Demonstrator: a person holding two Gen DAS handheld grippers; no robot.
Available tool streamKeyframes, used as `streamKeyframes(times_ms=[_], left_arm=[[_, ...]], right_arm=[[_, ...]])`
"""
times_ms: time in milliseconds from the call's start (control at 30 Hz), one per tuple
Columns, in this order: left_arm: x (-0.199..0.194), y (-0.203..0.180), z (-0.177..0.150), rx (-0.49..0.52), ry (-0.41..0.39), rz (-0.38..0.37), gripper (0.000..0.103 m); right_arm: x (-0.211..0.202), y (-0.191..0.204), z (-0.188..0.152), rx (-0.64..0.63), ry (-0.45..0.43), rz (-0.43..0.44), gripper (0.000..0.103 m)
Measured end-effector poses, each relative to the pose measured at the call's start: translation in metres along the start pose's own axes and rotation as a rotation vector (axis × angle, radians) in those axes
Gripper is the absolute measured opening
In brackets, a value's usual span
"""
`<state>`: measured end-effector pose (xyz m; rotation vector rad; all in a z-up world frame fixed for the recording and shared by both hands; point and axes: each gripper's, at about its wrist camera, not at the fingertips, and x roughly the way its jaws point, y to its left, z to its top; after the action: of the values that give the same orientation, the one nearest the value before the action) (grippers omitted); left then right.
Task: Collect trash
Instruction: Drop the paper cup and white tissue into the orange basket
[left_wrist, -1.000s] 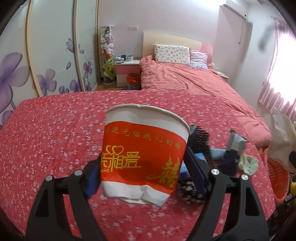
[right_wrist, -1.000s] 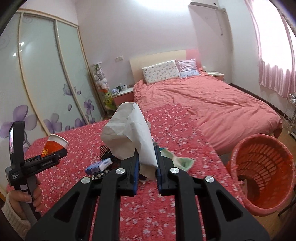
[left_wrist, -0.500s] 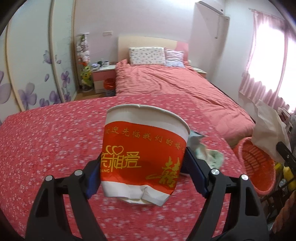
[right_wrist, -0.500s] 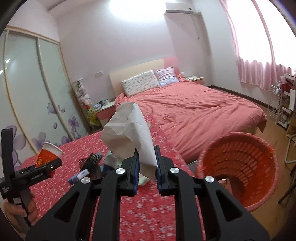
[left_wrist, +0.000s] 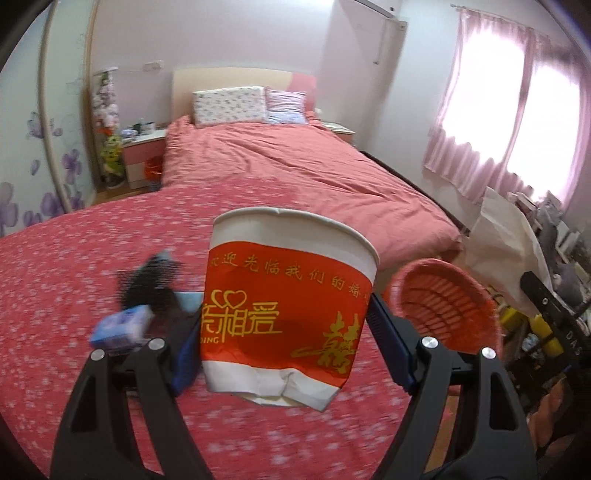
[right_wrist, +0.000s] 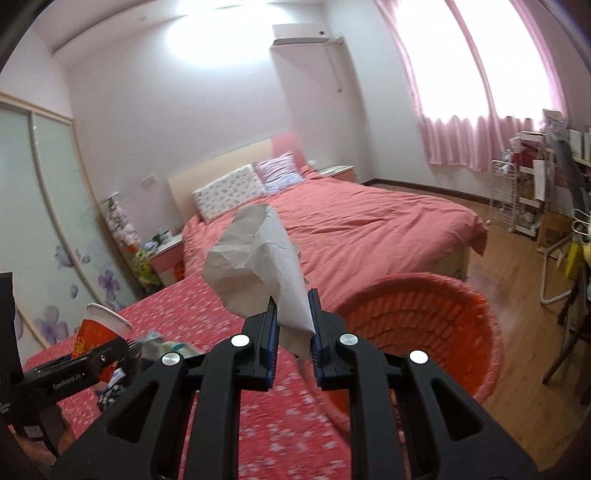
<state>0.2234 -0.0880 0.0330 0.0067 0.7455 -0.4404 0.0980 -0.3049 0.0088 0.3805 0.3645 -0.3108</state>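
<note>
My left gripper (left_wrist: 286, 332) clamps the paper cup (left_wrist: 288, 314), right gripper (right_wrist: 291, 332) pinches crumpled paper (right_wrist: 258, 266), both carried beside the orange basket (right_wrist: 484, 332) for dropping.

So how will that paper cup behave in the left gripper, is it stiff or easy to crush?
The paper cup probably crushes easily: its base is already creased. It looks empty, so likely light. The left gripper should squeeze gently.
</note>
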Motion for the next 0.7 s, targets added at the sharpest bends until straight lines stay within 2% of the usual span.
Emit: streamKeyframes(times_ms=[433, 700], left_arm=[[0.060, -0.116, -0.005, 0.109, 0.053, -0.202, 0.078], [0.102, -0.170, -0.017, 0.166, 0.114, -0.274, 0.078]], right_arm=[[0.009, -0.066, 0.005, 0.086, -0.059, -0.142, 0.015], [0.023, -0.091, 0.004, 0.147, -0.048, -0.183, 0.015]])
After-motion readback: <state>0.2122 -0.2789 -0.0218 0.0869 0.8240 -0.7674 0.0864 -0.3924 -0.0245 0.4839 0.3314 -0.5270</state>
